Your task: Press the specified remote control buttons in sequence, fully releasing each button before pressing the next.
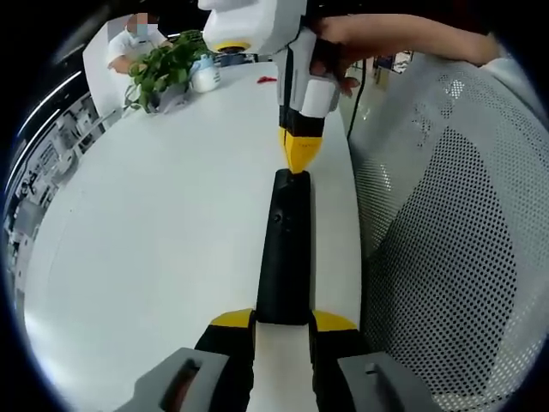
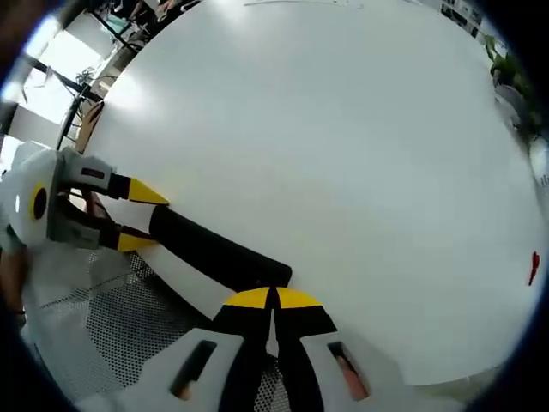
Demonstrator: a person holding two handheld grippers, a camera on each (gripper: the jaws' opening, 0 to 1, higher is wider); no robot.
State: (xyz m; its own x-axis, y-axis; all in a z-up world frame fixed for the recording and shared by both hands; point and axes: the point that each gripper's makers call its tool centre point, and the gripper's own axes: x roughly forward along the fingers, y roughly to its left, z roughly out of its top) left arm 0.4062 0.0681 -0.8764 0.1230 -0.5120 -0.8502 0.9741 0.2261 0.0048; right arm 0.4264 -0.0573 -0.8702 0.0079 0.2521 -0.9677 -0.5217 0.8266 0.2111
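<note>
A long black remote (image 1: 283,257) lies along the right edge of the white table (image 1: 154,223). My left gripper (image 1: 283,322) is shut on its near end, a yellow tip on each side. My right gripper (image 1: 300,154) comes down from above, held by a person's hand, jaws shut, and its yellow tips touch the remote's far end. In the right gripper view the remote (image 2: 214,249) runs from the left gripper (image 2: 137,217) to my right gripper (image 2: 273,298), whose closed tips rest on the remote's end. I cannot make out the buttons clearly.
A white mesh chair (image 1: 455,240) stands close against the table's edge by the remote. At the table's far end are a leafy plant (image 1: 163,69), a white cup (image 1: 204,77), a small red item (image 1: 267,80) and a seated person.
</note>
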